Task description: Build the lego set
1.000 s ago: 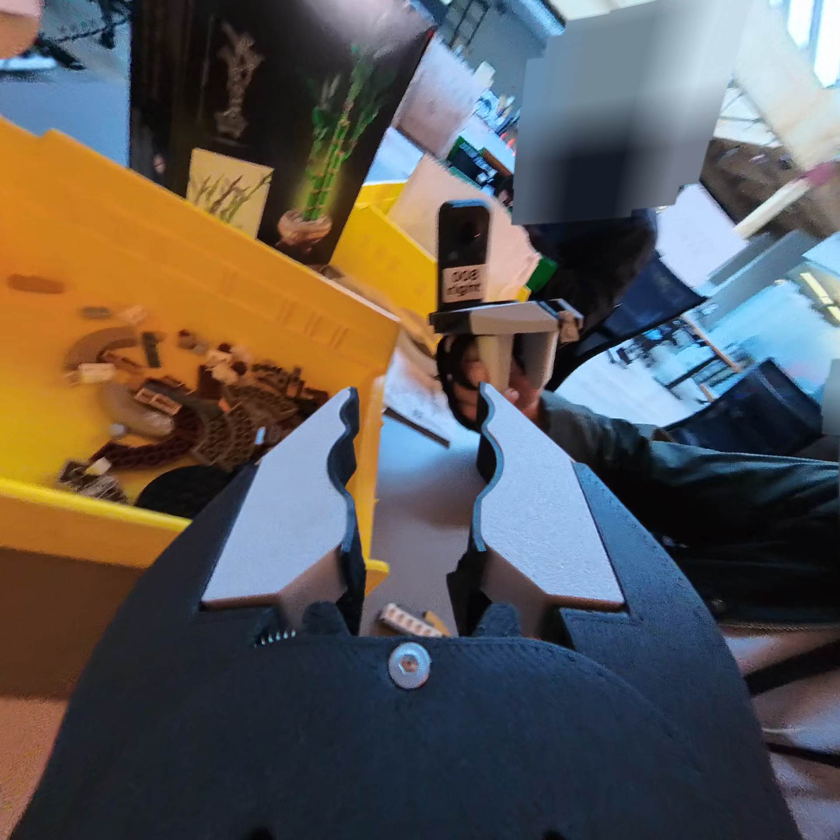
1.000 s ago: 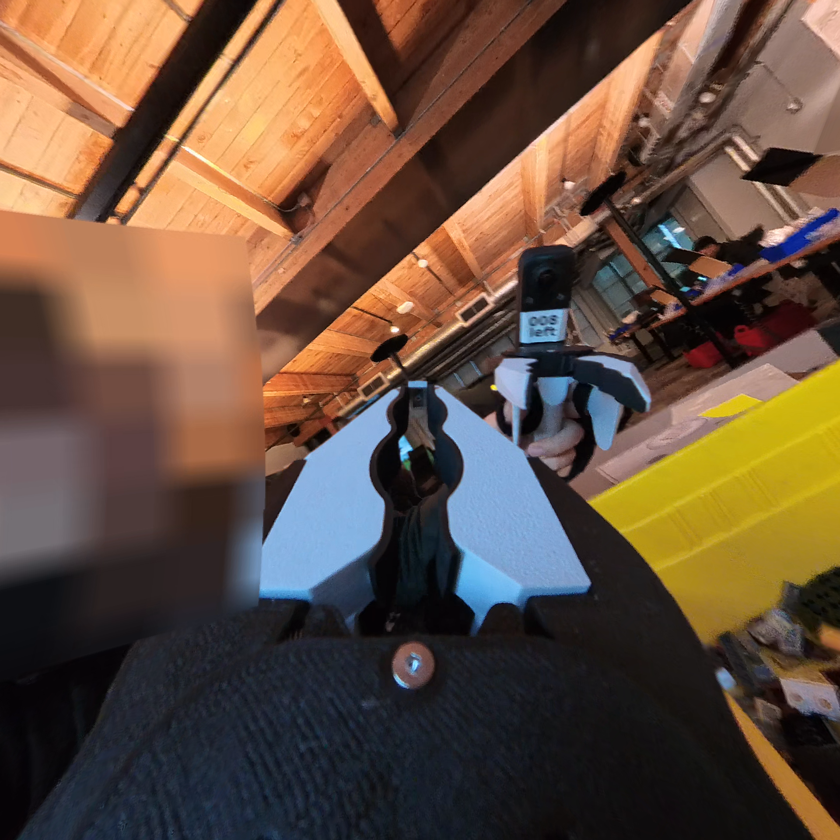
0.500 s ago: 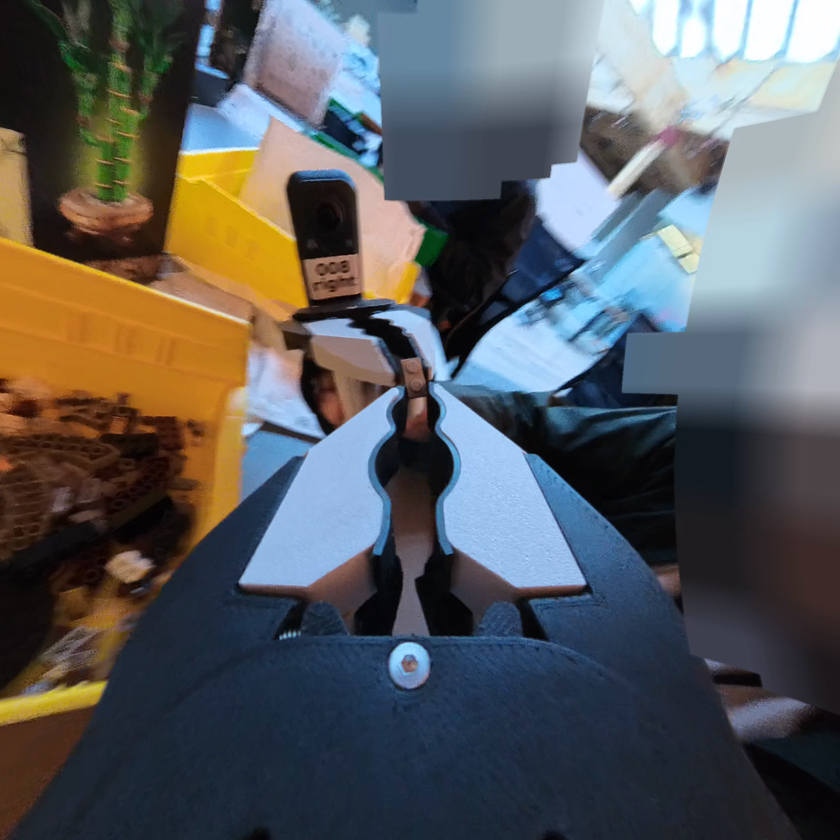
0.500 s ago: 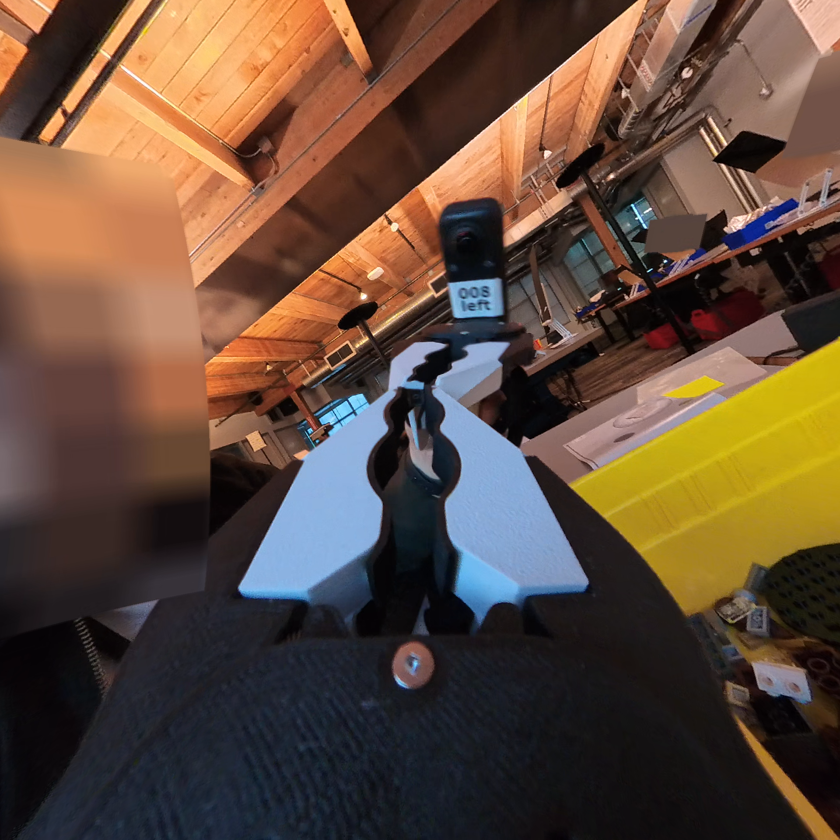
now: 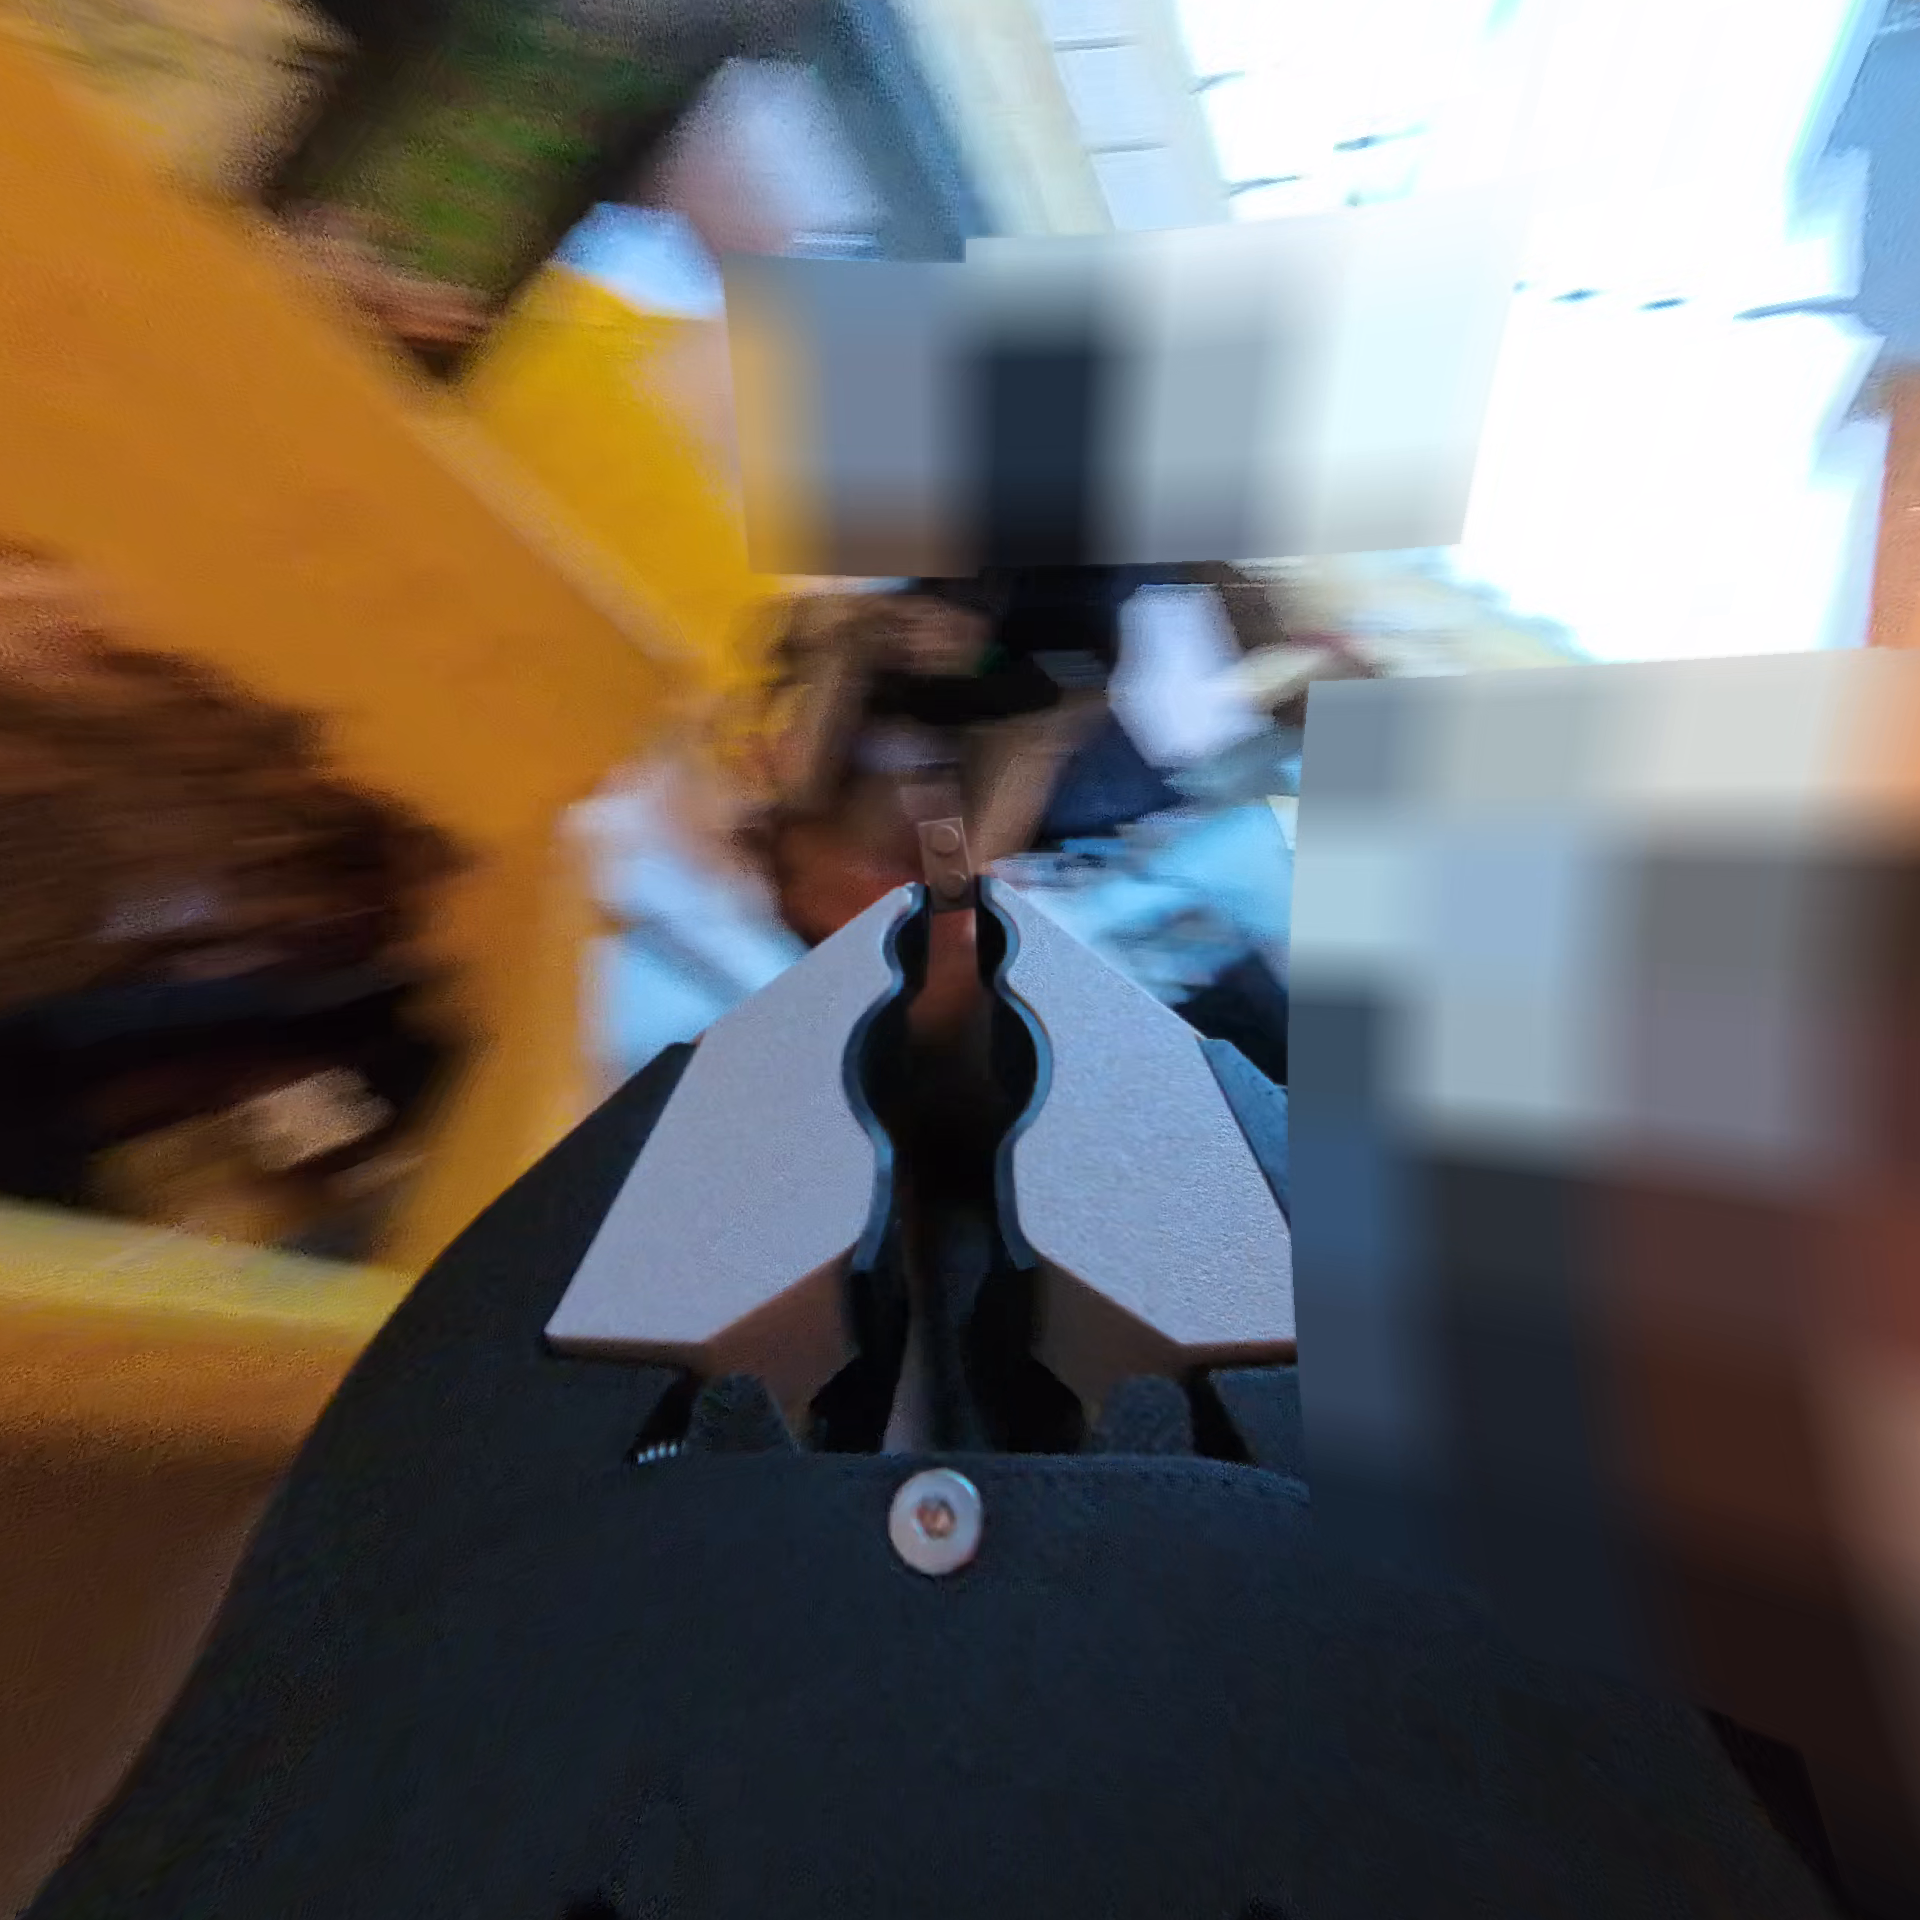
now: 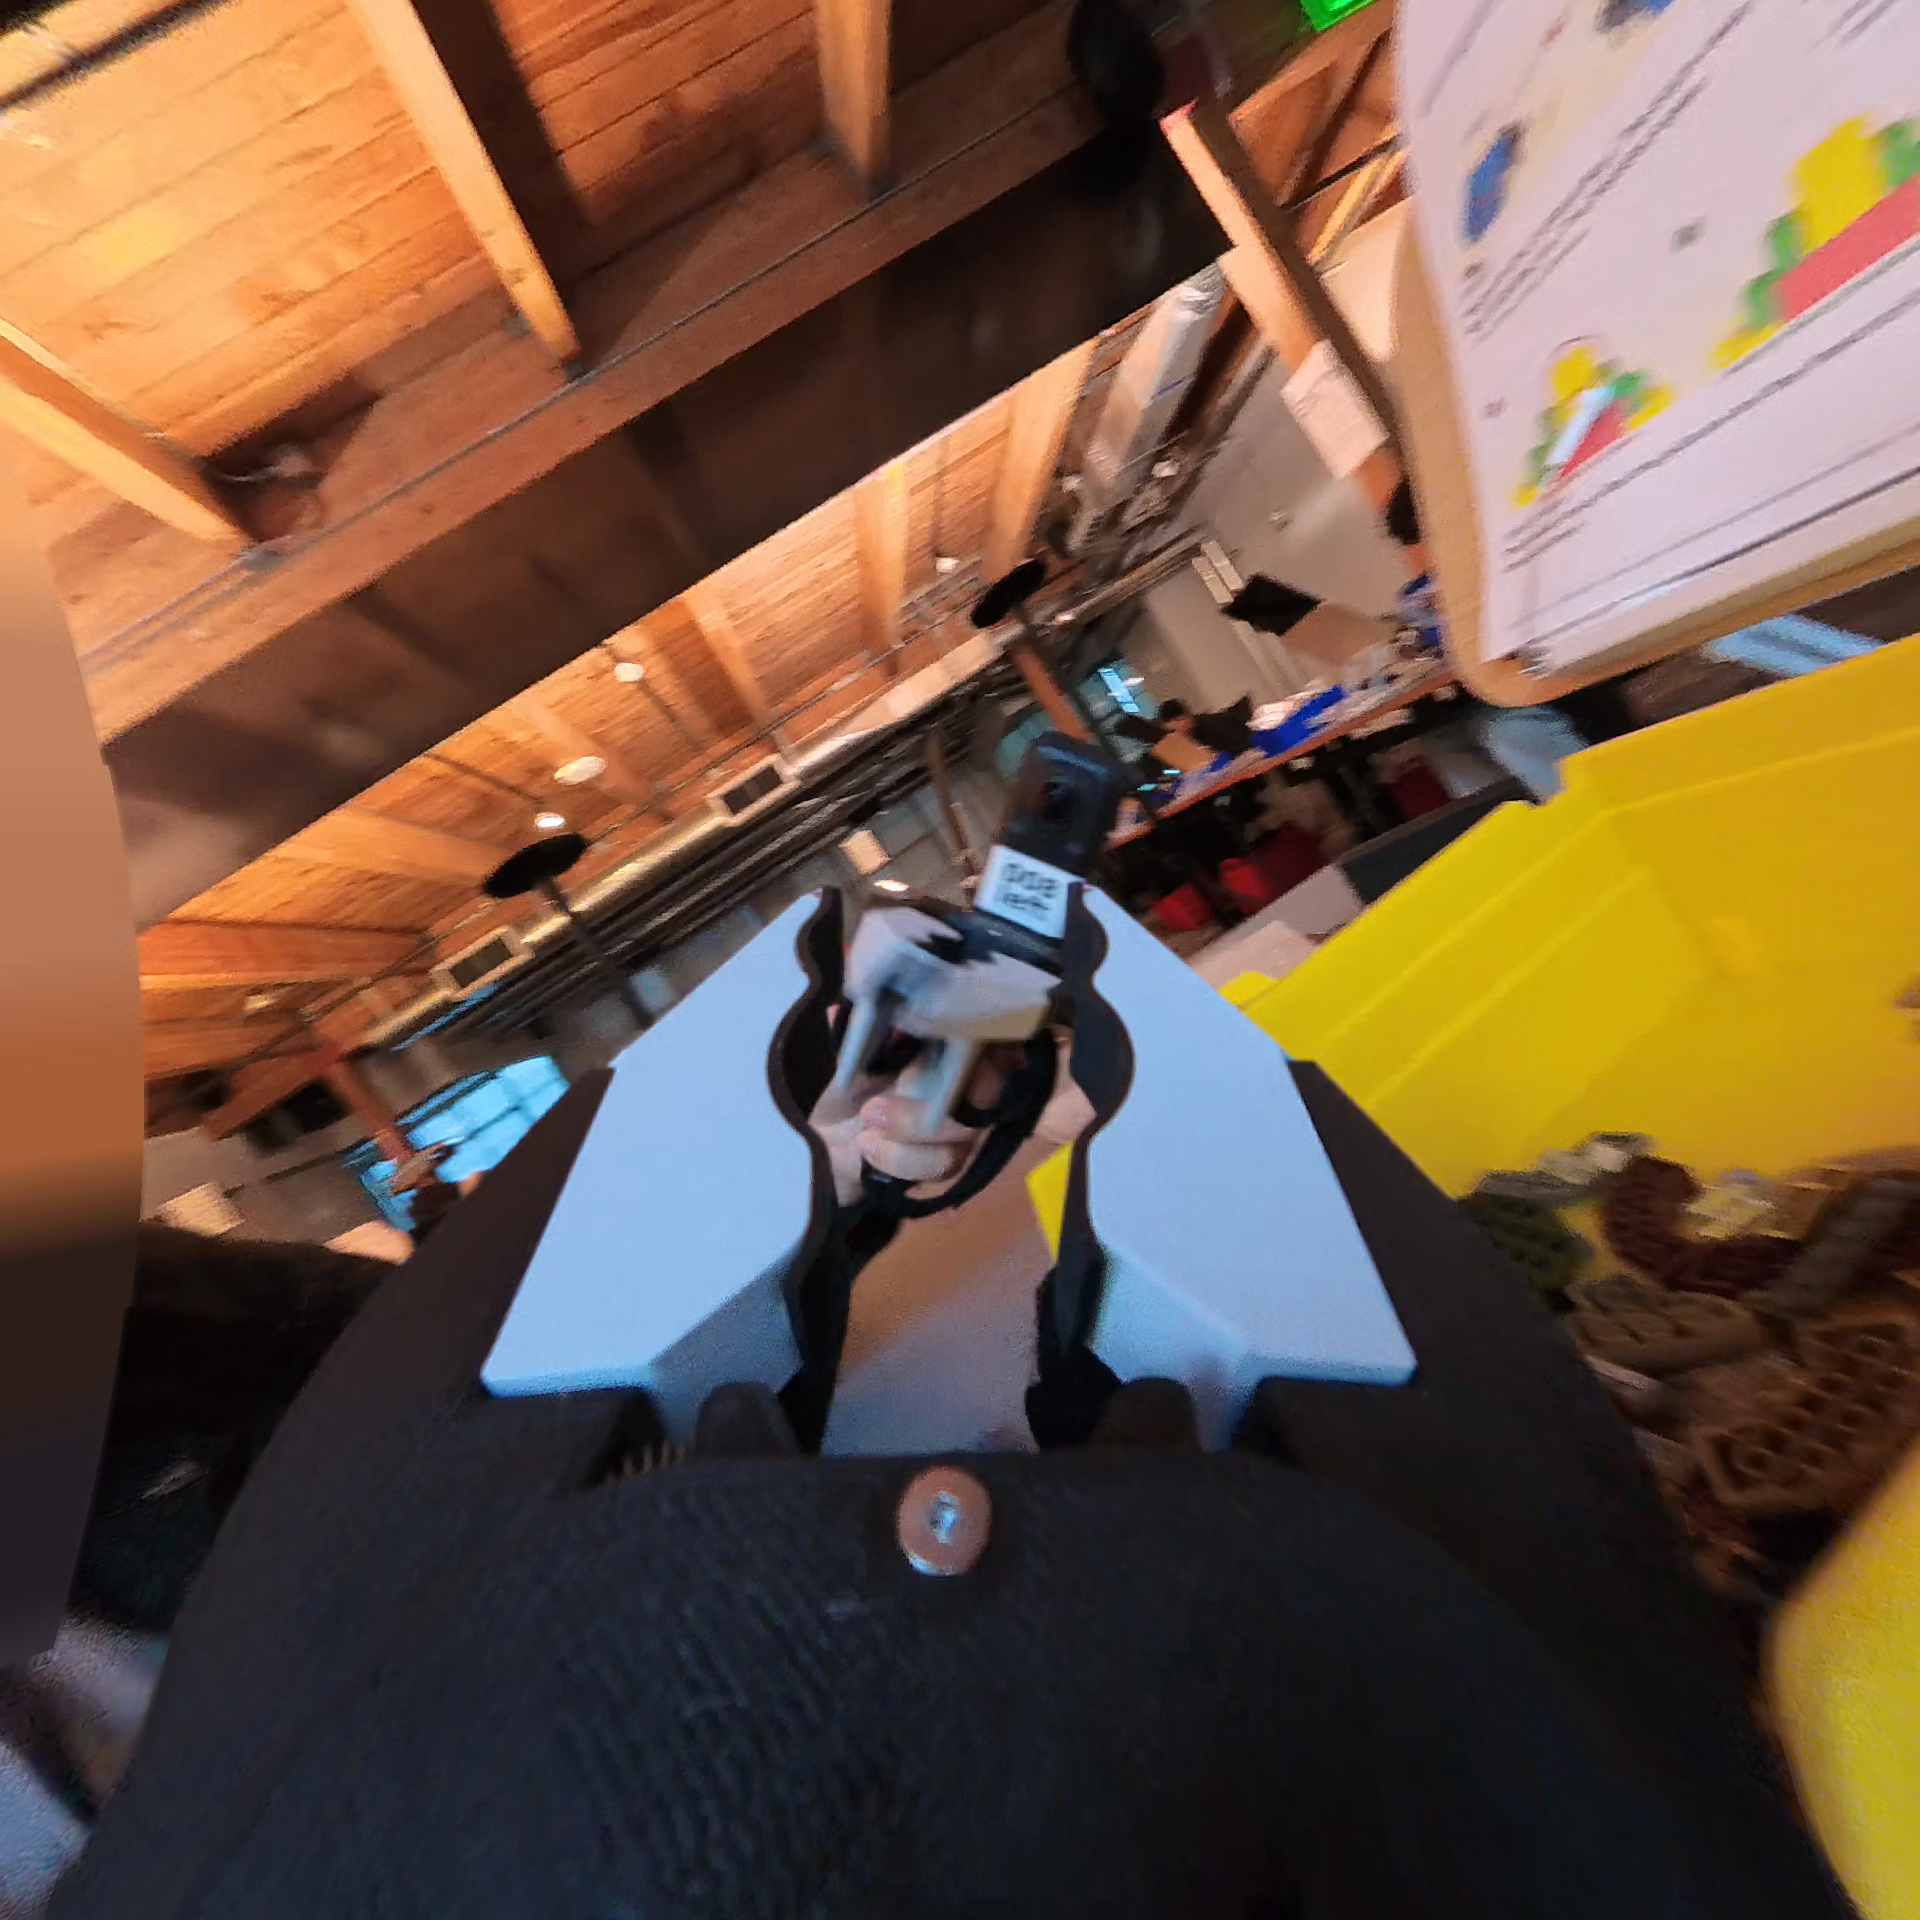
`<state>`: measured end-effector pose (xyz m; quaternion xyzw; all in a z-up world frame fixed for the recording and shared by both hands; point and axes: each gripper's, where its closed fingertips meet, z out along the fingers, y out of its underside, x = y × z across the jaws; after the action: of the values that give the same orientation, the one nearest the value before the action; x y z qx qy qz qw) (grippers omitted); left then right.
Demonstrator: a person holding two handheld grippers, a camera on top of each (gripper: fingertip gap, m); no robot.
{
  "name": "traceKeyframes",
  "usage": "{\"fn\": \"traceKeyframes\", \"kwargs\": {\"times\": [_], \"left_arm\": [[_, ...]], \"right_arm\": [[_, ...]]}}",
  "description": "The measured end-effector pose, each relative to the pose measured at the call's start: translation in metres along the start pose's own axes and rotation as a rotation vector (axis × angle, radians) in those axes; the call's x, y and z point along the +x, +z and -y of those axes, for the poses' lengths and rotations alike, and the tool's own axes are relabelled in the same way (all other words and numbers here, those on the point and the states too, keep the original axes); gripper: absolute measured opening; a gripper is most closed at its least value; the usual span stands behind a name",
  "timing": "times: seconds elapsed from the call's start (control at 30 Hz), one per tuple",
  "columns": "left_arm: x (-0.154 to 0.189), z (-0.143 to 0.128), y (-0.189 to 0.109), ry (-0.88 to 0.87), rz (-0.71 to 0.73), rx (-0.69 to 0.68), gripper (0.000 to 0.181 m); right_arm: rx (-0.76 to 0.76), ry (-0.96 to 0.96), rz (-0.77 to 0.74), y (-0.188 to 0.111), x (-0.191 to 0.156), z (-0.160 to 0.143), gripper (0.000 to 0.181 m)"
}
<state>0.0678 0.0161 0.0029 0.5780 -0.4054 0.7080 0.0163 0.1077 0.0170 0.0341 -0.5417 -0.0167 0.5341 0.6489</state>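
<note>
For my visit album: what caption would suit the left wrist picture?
Left gripper pinching a small studded brick at its fingertips, beside a blurred yellow bin.

Left claw [image 5: 948, 896] pinched, right claw [image 6: 951, 914] agape

Heavy motion blur smears the left wrist view; bright window glare upper right, edges warped.
</note>
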Motion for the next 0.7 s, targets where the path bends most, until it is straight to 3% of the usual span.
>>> {"fn": "traceKeyframes", "kwargs": {"times": [0.03, 0.17, 0.33, 0.43, 0.53, 0.7], "left_arm": [[-0.033, 0.001, -0.008, 0.061, 0.222, -0.006, 0.008], [-0.042, 0.017, -0.027, 0.197, 0.406, 0.019, 0.036], [-0.036, 0.030, -0.044, 0.376, 0.568, 0.011, 0.050], [-0.025, 0.037, -0.056, 0.423, 0.626, 0.017, 0.054], [-0.002, 0.049, -0.069, 0.474, 0.637, 0.076, 0.052], [0.031, 0.060, -0.087, 0.583, 0.690, 0.118, 0.051]], "right_arm": [[-0.006, -0.021, -0.046, -0.002, 0.006, 0.000, 0.040], [-0.057, -0.106, -0.120, -0.002, 0.014, -0.005, 0.041], [-0.157, -0.184, -0.129, 0.006, 0.011, -0.024, 0.041], [-0.254, -0.243, -0.042, 0.013, -0.005, -0.041, 0.040], [-0.516, -0.319, 0.084, 0.016, -0.024, -0.093, 0.035], [-0.998, -0.592, 0.110, -0.007, -0.012, -0.184, 0.025]]}}
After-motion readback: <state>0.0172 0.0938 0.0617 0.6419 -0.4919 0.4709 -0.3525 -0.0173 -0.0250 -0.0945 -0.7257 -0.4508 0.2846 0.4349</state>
